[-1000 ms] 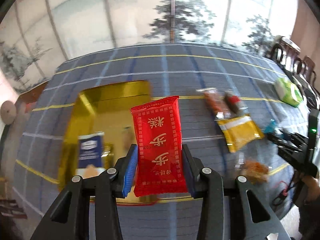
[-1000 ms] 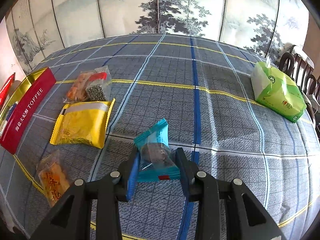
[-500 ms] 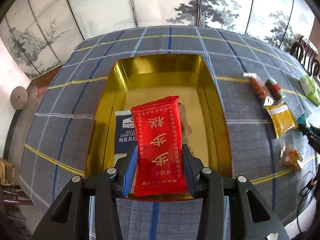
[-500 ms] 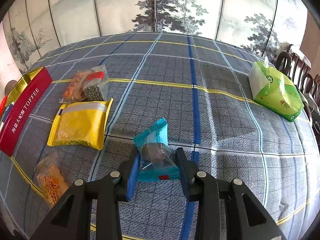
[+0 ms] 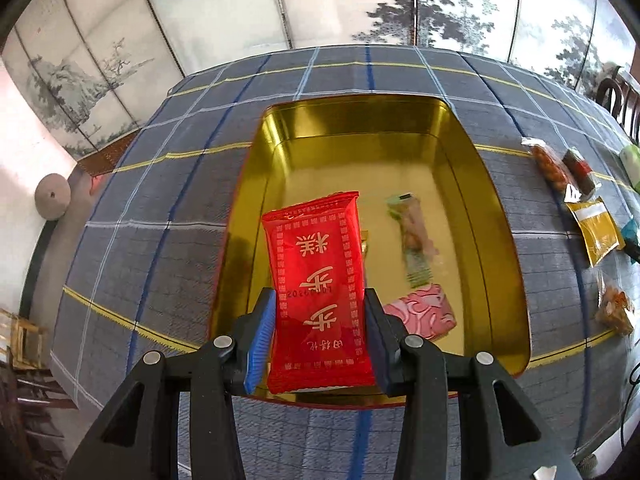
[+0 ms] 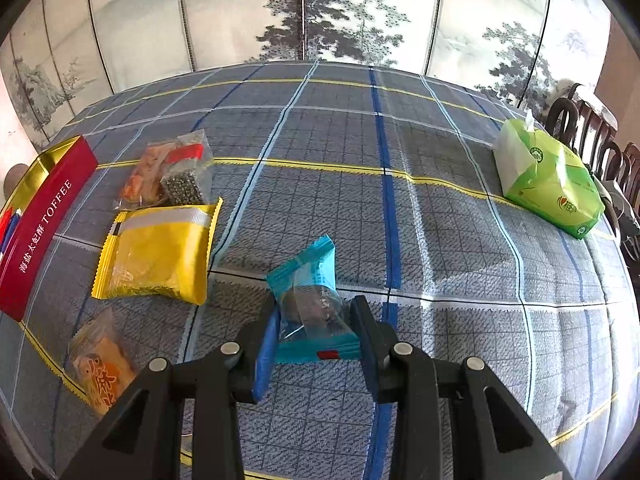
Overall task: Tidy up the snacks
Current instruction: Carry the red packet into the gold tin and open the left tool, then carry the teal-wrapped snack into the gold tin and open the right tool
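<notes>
My left gripper (image 5: 318, 326) is shut on a red snack packet (image 5: 318, 280) with pale characters, held upright above the near part of the open gold tin (image 5: 360, 120). Inside the tin lie a pink-patterned packet (image 5: 424, 314) and a long pale packet (image 5: 414, 232). My right gripper (image 6: 316, 332) is shut on a teal packet (image 6: 310, 296) with a clear window, just above the checked tablecloth. To its left lie a yellow packet (image 6: 156, 248), an orange packet (image 6: 102, 372) and two small clear packets (image 6: 172, 174). The tin's red side (image 6: 38, 224) reads TOFFEE.
A green tissue pack (image 6: 550, 178) sits at the table's far right, with dark wooden chairs (image 6: 600, 136) behind it. A painted folding screen (image 6: 320, 12) stands along the far edge. In the left wrist view the loose packets (image 5: 592, 232) lie right of the tin.
The left gripper has carried the red packet leftwards and lower, from beside the tin to over its inside. The right gripper and its teal packet have stayed put.
</notes>
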The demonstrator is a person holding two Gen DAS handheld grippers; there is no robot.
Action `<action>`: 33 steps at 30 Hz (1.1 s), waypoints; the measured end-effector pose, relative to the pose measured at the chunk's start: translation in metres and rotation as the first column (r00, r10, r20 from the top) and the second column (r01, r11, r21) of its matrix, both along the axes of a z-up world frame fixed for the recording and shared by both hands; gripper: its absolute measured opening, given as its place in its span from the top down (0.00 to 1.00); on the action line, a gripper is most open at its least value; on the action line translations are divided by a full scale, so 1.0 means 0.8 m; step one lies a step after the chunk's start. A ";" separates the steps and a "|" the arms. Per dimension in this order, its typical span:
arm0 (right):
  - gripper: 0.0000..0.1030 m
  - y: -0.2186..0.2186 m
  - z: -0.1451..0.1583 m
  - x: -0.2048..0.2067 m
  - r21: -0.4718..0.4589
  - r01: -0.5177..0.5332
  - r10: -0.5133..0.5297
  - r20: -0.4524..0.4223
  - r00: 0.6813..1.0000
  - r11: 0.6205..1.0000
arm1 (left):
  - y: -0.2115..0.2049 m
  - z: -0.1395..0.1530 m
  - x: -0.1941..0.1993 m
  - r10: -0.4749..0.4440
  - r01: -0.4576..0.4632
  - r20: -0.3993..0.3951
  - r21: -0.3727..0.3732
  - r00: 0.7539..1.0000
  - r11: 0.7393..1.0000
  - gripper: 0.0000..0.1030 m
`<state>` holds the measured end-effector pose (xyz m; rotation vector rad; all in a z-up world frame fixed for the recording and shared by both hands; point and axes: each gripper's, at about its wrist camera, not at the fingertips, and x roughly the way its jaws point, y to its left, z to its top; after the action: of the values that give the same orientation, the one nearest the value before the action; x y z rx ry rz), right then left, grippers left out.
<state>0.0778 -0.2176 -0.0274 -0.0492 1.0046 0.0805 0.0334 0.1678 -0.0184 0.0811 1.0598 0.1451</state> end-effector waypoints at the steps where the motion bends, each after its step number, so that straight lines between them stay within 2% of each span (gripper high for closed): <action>1: 0.65 0.000 0.000 0.002 0.000 0.001 -0.001 0.000 1.000 1.000 | 0.002 -0.001 -0.001 0.002 -0.002 0.000 0.001 1.000 1.000 0.62; 9: 0.66 0.001 0.000 0.001 0.000 0.021 -0.021 0.001 1.000 1.000 | 0.004 -0.002 -0.003 0.006 -0.006 0.006 -0.004 1.000 1.000 0.59; 13: 0.67 0.001 0.000 0.001 0.003 0.037 -0.037 0.003 0.999 0.999 | 0.010 -0.002 -0.003 0.010 -0.010 0.000 -0.033 1.000 0.999 0.56; 18: 0.67 0.001 0.005 0.000 0.005 0.054 -0.054 0.015 0.998 0.999 | 0.013 -0.002 -0.005 0.011 -0.011 0.005 -0.034 1.000 0.999 0.40; 26: 0.67 0.013 0.040 -0.004 0.016 0.055 -0.056 0.067 0.996 0.998 | 0.012 -0.003 -0.010 0.000 0.001 0.012 -0.039 1.000 0.999 0.33; 33: 0.67 0.061 0.080 -0.007 0.048 -0.027 0.021 0.119 0.993 0.998 | 0.015 0.012 -0.018 -0.009 0.012 0.053 -0.053 0.999 0.999 0.27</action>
<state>0.0723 -0.1685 0.0365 -0.0204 0.8832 0.1231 0.0187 0.1799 -0.0086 0.0346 1.0096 0.1091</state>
